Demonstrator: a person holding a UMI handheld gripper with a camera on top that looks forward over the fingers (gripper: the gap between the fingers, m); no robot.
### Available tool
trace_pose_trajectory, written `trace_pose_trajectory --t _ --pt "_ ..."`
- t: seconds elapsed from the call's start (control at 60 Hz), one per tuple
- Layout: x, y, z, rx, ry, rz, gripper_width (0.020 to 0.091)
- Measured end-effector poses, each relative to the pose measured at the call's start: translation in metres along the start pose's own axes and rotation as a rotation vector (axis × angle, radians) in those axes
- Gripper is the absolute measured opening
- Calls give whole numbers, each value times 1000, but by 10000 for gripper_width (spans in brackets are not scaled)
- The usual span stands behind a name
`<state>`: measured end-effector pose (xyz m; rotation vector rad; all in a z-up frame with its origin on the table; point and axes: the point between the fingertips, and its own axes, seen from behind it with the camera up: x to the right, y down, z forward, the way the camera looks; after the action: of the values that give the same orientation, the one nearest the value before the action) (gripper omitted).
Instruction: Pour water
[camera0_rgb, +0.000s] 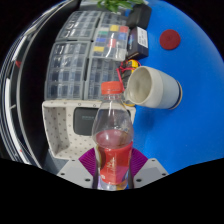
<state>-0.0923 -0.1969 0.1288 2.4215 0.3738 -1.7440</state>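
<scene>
Fingers (113, 168) clamp bottle (113, 140); white cup (153, 88) beyond on blue table (185, 135)

Blue table (190, 125): white cup (153, 88), red lid (170, 39).

The bottle (113, 135) fills the gap between the fingers. The tilted cup (152, 88) blocks passage just beyond. Blue tabletop (195, 125) beside it lies open.

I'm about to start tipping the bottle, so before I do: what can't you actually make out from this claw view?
- Inside of the white cup: it lies tilted, mouth facing the bottle; whether it holds liquid cannot be told.
- Bottle base: hidden between the claw fingers, which press on it.
- Red round item on the blue table: too small to identify.
- Shelf boxes: contents too small.
</scene>
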Motion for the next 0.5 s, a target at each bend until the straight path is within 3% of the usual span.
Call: trace_pose_trajectory --t 0.183,0.5 --pt "-26 -7 1 -68 -54 248 404" --pt "-22 -18 9 -74 -32 456 405"
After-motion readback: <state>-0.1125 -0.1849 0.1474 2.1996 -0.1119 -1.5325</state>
